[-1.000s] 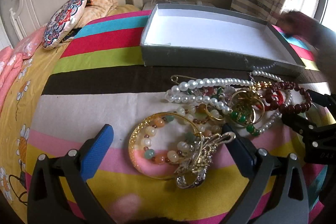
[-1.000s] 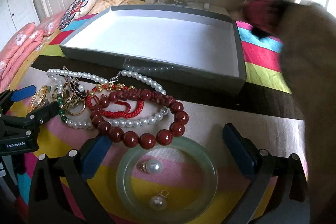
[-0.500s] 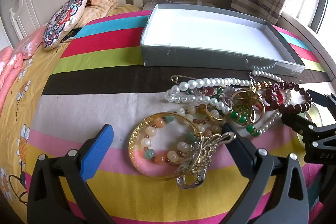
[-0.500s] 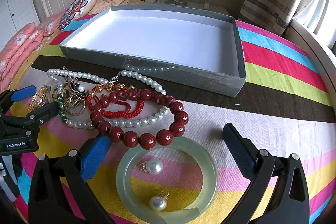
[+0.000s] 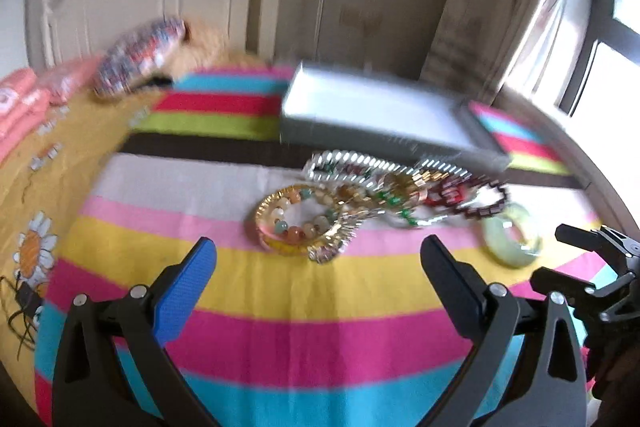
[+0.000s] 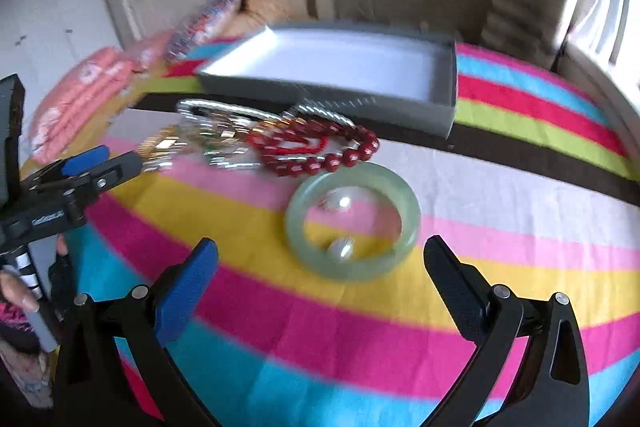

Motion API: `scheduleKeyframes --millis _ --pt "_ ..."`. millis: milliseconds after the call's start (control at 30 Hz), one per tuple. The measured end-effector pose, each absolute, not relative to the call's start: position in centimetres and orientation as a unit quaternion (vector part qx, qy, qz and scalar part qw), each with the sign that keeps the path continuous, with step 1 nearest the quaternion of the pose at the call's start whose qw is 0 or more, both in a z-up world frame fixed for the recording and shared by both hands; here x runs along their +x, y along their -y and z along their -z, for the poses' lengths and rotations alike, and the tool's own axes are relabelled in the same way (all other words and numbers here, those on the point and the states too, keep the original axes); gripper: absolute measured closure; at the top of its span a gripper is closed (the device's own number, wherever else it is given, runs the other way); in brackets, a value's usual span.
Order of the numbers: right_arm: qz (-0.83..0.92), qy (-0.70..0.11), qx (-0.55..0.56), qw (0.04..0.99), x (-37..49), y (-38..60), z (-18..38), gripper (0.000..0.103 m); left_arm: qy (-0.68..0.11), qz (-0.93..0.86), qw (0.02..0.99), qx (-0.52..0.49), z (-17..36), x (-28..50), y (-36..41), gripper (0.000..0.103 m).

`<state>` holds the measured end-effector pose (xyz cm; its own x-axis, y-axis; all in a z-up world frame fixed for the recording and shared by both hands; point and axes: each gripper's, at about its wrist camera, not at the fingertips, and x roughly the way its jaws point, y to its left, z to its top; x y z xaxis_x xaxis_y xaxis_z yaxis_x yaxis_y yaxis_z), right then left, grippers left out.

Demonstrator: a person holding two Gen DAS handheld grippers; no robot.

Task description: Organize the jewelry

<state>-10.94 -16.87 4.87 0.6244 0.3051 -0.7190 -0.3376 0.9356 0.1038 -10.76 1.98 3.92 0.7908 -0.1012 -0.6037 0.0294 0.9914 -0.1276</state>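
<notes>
Both of your grippers hang spread and empty above the striped bedspread (image 6: 500, 187), short of the jewelry.

Ahead of your left gripper (image 5: 318, 259), between its spread fingers, lies the gold bangle (image 5: 298, 223) ringing a pastel bead bracelet, with the tangled pearl strands (image 5: 344, 163) beyond it. Ahead of your right gripper (image 6: 320, 259) sits the pale green jade bangle (image 6: 354, 221) with two pearl earrings (image 6: 340, 247) inside it, the dark red bead bracelet (image 6: 332, 155) touching its far edge. The open grey box (image 6: 340, 67) lies farther ahead, behind the jewelry.
</notes>
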Motion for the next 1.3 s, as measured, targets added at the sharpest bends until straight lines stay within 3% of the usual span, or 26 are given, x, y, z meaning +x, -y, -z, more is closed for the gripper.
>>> scheduleKeyframes --millis 267,500,1300 --pt "-0.183 -0.26 0.002 0.948 -20.0 17.5 -9.1 0.004 -0.225 0.008 0.974 -0.023 -8.2 -19.5 0.6 0.002" --pt "-0.134 -0.214 0.006 0.968 -22.0 17.6 -9.8 0.004 -0.191 0.012 0.981 0.025 -9.0 -22.3 3.3 0.002" --pt "-0.118 -0.197 0.015 0.973 -22.8 18.0 -9.7 0.004 -0.202 0.018 0.979 0.026 -7.4 -22.5 3.5 0.002"
